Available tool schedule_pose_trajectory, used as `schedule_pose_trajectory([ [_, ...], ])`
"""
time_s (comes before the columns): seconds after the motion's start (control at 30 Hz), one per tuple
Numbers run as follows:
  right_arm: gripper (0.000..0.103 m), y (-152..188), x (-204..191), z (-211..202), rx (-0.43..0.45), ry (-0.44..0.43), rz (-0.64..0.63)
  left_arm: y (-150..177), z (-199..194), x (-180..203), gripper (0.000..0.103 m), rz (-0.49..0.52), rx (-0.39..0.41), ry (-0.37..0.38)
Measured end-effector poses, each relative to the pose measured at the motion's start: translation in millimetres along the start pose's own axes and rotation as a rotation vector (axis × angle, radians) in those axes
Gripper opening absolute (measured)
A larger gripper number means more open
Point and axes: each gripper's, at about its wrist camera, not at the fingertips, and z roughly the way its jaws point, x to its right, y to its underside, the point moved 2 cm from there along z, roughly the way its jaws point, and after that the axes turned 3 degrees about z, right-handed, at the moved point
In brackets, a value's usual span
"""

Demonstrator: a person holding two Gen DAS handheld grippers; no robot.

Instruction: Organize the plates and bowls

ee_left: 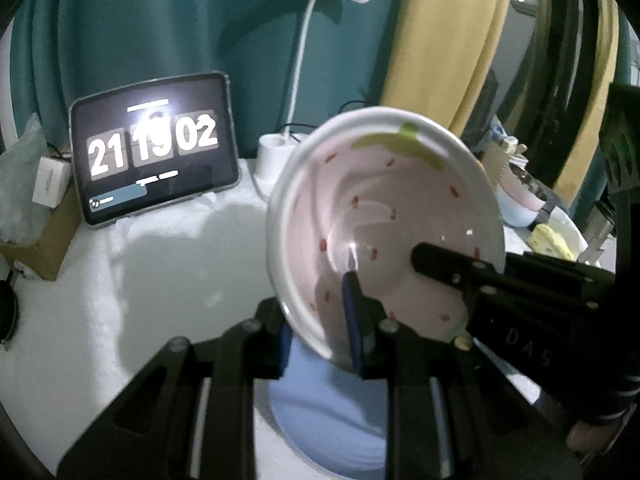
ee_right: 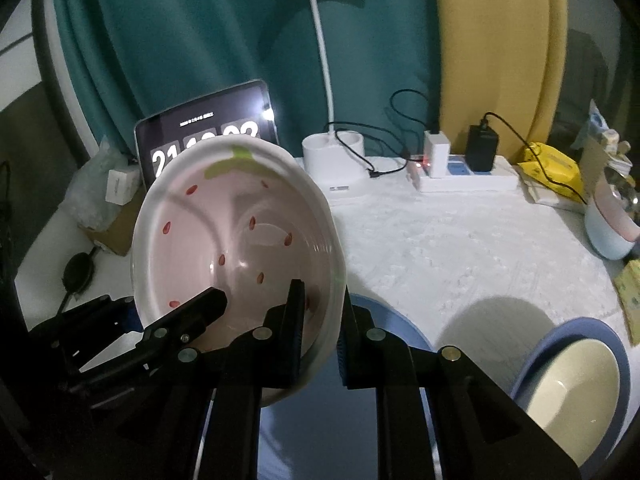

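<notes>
Left gripper (ee_left: 320, 344): jaws nearly closed, pinching the near-left rim of the strawberry bowl (ee_left: 384, 224), one blue-padded finger inside the bowl and one outside. Right gripper (ee_right: 320, 340): jaws drawn close, clamped on the bowl's near-right rim, one finger inside and one outside. Strawberry bowl: white rim, pale pink inside with red seed marks and a green leaf patch at the far edge; held between both grippers, tilted with its opening toward the cameras, lifted clear of the white tablecloth (ee_right: 440, 248). Blue plate (ee_left: 332, 412): lies flat on the cloth directly beneath the bowl, near edge of the scene. Cream bowl (ee_right: 576, 392): sits on a second blue plate (ee_right: 622, 364) at the near right. Tablet (ee_left: 154, 144): propped upright at the far left, showing a flip clock. Desk lamp (ee_right: 332, 152): white, at the far centre against the teal curtain (ee_right: 180, 40). Power strip (ee_right: 468, 176): far right, with a white and a black charger plugged in. Yellow curtain (ee_right: 492, 40): far right. Cardboard box (ee_left: 48, 232): far left edge.
</notes>
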Motion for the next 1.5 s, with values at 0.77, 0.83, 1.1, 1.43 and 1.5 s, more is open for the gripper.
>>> schedule_pose_trajectory([
  [0.77, 0.015, 20, 59, -64, 0.083, 0.031, 0.072, 2, -24, 82, 0.023, 0.101, 0.021, 0.043],
  [0.83, 0.015, 21, 65, -69, 0.09, 0.034, 0.079, 2, -24, 89, 0.023, 0.109, 0.021, 0.047],
  [1.1, 0.015, 31, 94, -87, 0.109, 0.049, 0.114, 6, -20, 123, 0.024, 0.15, 0.006, 0.063],
  [1.43, 0.015, 46, 129, -99, 0.116, 0.07, 0.158, 10, -8, 161, 0.024, 0.195, -0.019, 0.082],
  [1.5, 0.015, 49, 136, -101, 0.117, 0.073, 0.168, 12, -7, 167, 0.024, 0.203, -0.023, 0.085],
])
